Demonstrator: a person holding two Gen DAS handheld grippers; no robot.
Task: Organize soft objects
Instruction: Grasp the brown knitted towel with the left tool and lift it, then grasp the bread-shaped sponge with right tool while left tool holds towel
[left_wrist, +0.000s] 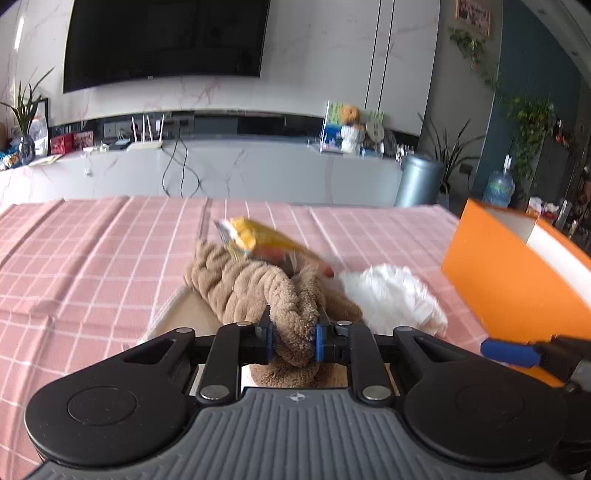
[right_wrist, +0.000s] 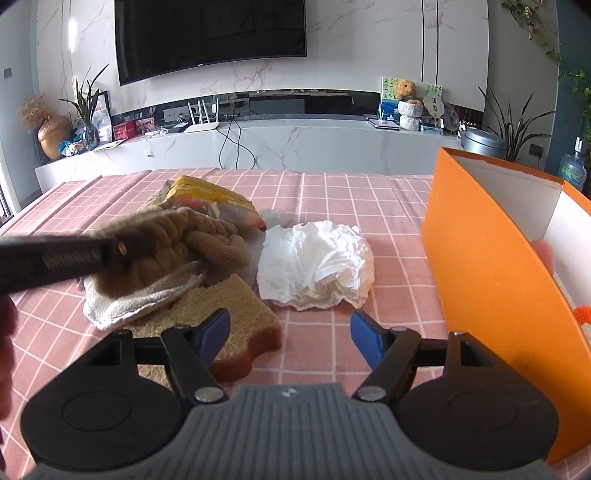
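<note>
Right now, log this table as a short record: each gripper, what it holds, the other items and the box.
left gripper: shut on the brown plush
right gripper: open, empty, hovering near the white crumpled cloth
on the plush: yellow snack packet
beside the plush: loofah sponge, grey-white cloth
orange box: open, at the right
surface: pink checked tablecloth

wall television (right_wrist: 210, 33), white router (right_wrist: 201, 125), perhaps teddy (right_wrist: 405, 88)
</note>
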